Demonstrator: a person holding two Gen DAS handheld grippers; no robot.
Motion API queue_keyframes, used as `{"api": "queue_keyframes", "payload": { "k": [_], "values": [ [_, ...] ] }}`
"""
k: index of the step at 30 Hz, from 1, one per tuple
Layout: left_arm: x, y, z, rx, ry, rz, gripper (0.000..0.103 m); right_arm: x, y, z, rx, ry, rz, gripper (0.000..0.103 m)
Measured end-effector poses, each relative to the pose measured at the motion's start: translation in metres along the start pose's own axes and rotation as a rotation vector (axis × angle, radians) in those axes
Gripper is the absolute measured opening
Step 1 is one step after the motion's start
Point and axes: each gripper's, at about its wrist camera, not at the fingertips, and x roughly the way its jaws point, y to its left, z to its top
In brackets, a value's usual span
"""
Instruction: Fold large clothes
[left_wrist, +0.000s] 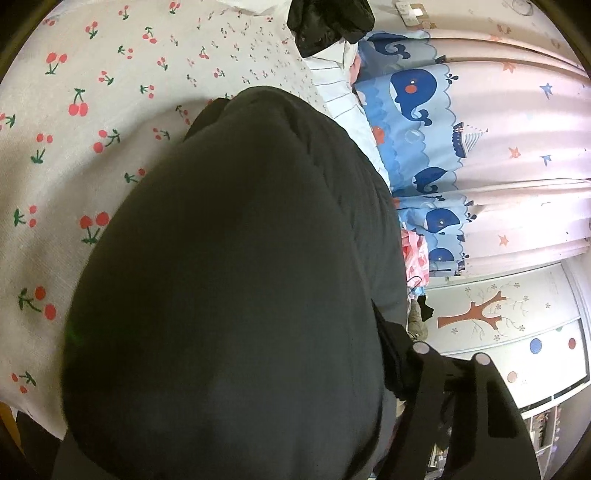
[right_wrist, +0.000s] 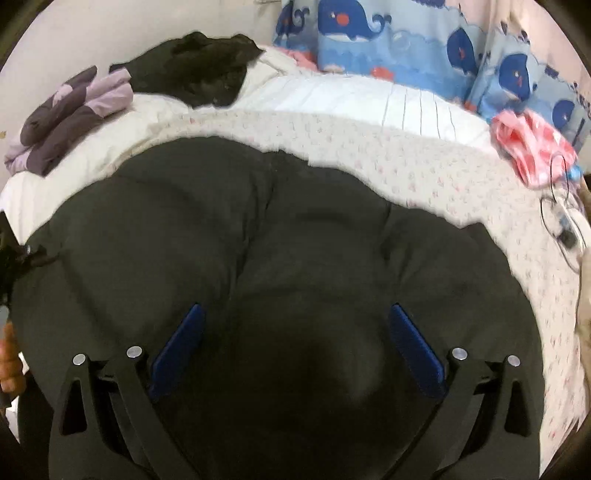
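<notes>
A large dark padded jacket (right_wrist: 288, 236) lies spread on the bed. In the right wrist view my right gripper (right_wrist: 295, 308) hovers over its middle, jaws wide open. Both blue pads (right_wrist: 183, 343) show, with the jacket's bulging fabric below and between them and no grip on it. In the left wrist view the same jacket (left_wrist: 236, 280) bulges up close and fills the middle of the frame. It hides the fingertips of my left gripper, and only its finger linkage (left_wrist: 465, 402) shows at the lower right. A person's hand (right_wrist: 9, 363) is at the left edge.
The bed has a cherry-print sheet (left_wrist: 74, 155) and a white striped quilt (right_wrist: 369, 99). A black garment (right_wrist: 199, 74) and folded purple clothes (right_wrist: 70, 114) lie at the far side. A pink cloth (right_wrist: 532, 147) and cables (right_wrist: 561, 221) sit at the right. A whale-print curtain (left_wrist: 424, 110) hangs beyond.
</notes>
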Motion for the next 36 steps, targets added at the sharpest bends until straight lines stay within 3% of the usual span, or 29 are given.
{"api": "queue_keyframes", "payload": {
  "k": [5,8,10,18,22,25,27,28,30,33,36],
  "values": [
    [-0.002,-0.004,-0.003,0.022,-0.02,0.03,0.064,-0.023,0.001,-0.001,0.034,-0.088,0.037,0.097],
    [-0.006,-0.008,-0.006,0.04,-0.038,0.03,0.058,-0.003,0.012,-0.017,0.006,0.006,0.057,0.097],
    [-0.013,-0.017,-0.014,0.075,-0.055,0.016,0.051,0.006,0.02,-0.025,-0.029,-0.021,0.019,0.097],
    [-0.02,-0.111,-0.045,0.33,-0.124,-0.043,0.047,0.012,0.024,-0.029,-0.033,-0.026,-0.011,0.097],
    [-0.008,-0.16,-0.069,0.439,-0.12,-0.08,0.047,0.009,0.014,-0.032,-0.008,-0.018,0.025,0.097],
    [0.01,-0.197,-0.089,0.517,-0.101,-0.112,0.047,-0.001,-0.013,-0.03,0.048,0.021,0.129,0.097],
    [0.021,-0.216,-0.103,0.557,-0.087,-0.129,0.047,-0.011,-0.038,-0.026,0.134,0.032,0.216,0.097],
    [0.027,-0.225,-0.109,0.576,-0.08,-0.132,0.047,-0.02,-0.061,-0.027,0.236,0.016,0.291,0.096],
    [0.045,-0.242,-0.125,0.621,-0.053,-0.133,0.047,-0.036,-0.102,-0.031,0.409,-0.038,0.412,0.096],
    [0.077,-0.26,-0.154,0.699,0.002,-0.115,0.047,-0.061,-0.186,-0.053,0.739,-0.201,0.659,0.096],
    [0.124,-0.279,-0.188,0.785,0.077,-0.087,0.047,-0.079,-0.241,-0.078,0.943,-0.359,0.782,0.096]
  ]
}}
